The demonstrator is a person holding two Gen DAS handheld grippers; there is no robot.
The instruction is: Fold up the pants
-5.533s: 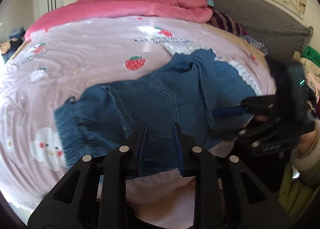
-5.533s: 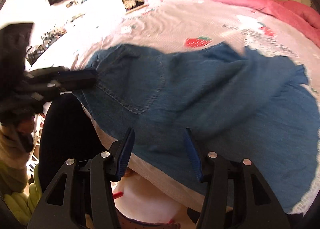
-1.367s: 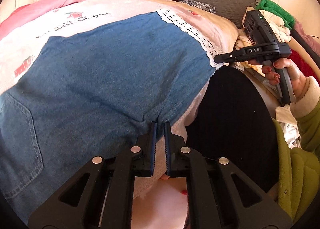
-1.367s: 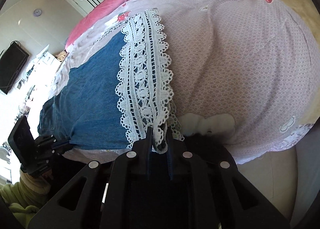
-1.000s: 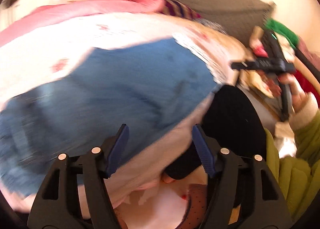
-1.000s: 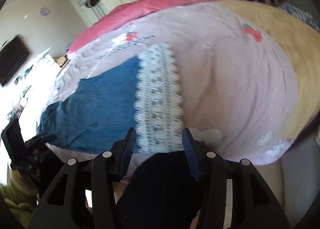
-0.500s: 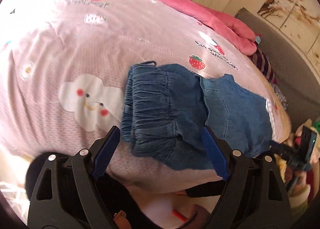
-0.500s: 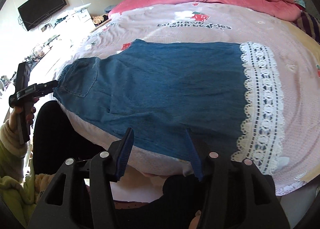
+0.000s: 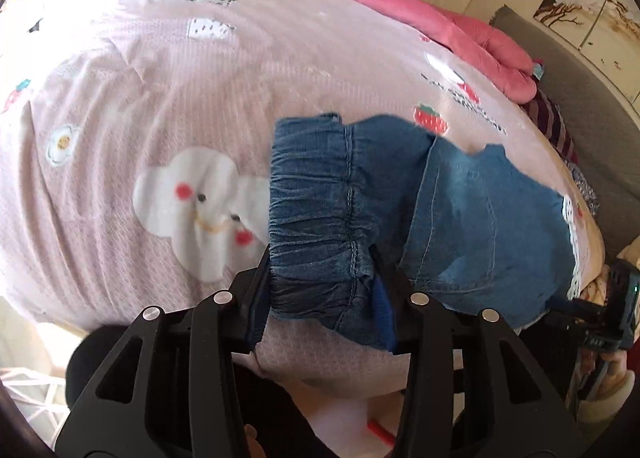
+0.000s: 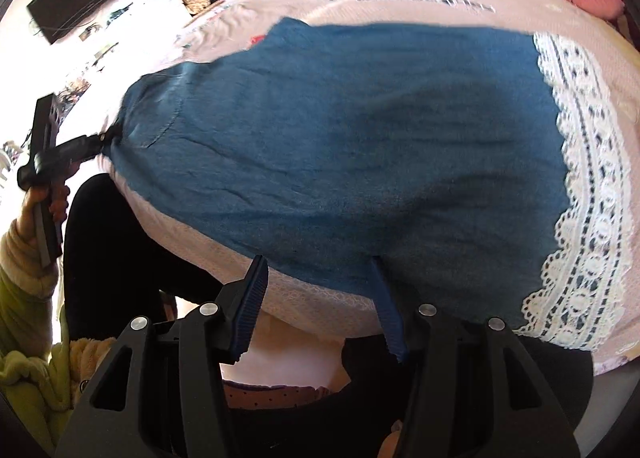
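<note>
The pants [image 9: 400, 210] lie flat at the bed's [image 9: 160, 78] near edge, long axis left to right. The left hand-held gripper [image 9: 320, 290] is closing around the waistband [image 9: 316, 198]; the right hand-held gripper [image 10: 320, 298], spread, hovers over the near hem

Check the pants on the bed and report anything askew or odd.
Nothing is damaged. The pants lie flat near the bed's near edge, only the elastic waistband is bunched, where the left gripper is closing around it. The lace hem lies flat.
</note>
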